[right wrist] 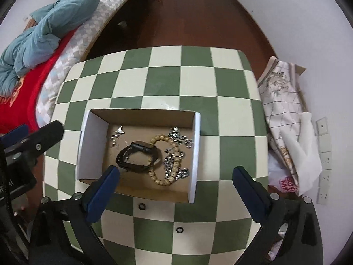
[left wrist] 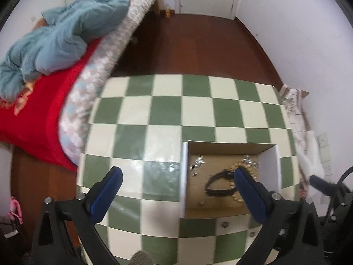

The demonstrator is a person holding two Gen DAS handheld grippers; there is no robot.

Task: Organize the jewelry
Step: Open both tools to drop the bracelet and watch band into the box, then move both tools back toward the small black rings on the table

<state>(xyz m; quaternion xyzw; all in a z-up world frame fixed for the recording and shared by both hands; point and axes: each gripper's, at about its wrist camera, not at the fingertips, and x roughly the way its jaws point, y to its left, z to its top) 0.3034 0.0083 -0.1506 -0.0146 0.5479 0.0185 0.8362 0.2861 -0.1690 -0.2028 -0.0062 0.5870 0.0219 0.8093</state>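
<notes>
While both claws hang released over the checkered surface (right wrist: 194, 70), nothing is gripped, and the risks lie in what they reach for next. The left claw (left wrist: 177, 177) has its jaws spread wide, its right finger hanging over the cardboard box (right wrist: 141, 112); the right claw (right wrist: 175, 175) straddles the box's near right corner, equally empty.

Inside the box, the black watch (right wrist: 136, 154), the wooden bead bracelet (right wrist: 172, 154) and the silver chains (right wrist: 176, 137) lie piled together, the bracelet resting across the watch strap and over the chains. A grab at 1 piece would probably drag another along, or snag a chain on the beads.

Just near of the box, 2 small dark rings (right wrist: 141, 206) sit loose on the surface. They look thin and flat, so wide pads could skid over them or flick them off the near edge to the floor. The box seems light; a nudge against its white side wall could shove it.
</notes>
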